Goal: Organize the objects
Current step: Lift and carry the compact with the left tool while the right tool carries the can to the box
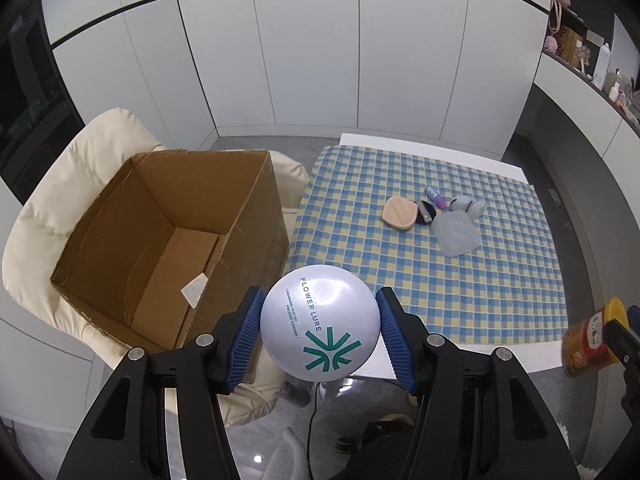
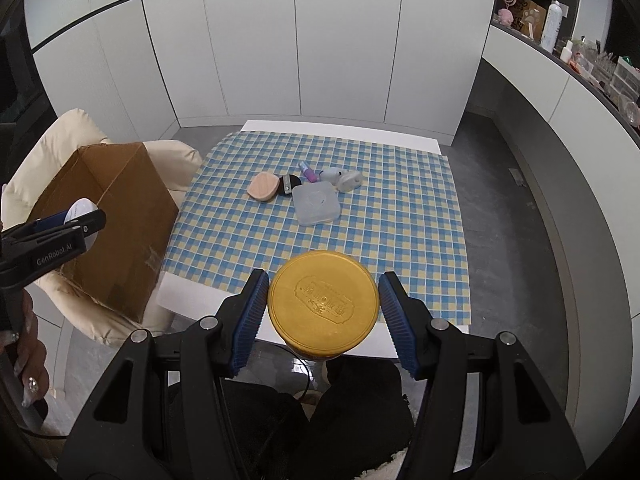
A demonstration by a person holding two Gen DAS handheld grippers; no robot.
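My left gripper is shut on a round white powder compact with green lettering, held off the table's near left corner, right of the open cardboard box. My right gripper is shut on a jar with a gold lid, over the table's near edge. That jar also shows at the right edge of the left wrist view. On the checked cloth lie a peach puff case, a black brush, a purple tube, a clear square box and grey pieces.
The box rests on a cream padded chair left of the table. White cabinet doors stand behind. A cluttered shelf runs along the right wall. A hand holds the left gripper at the right wrist view's left edge.
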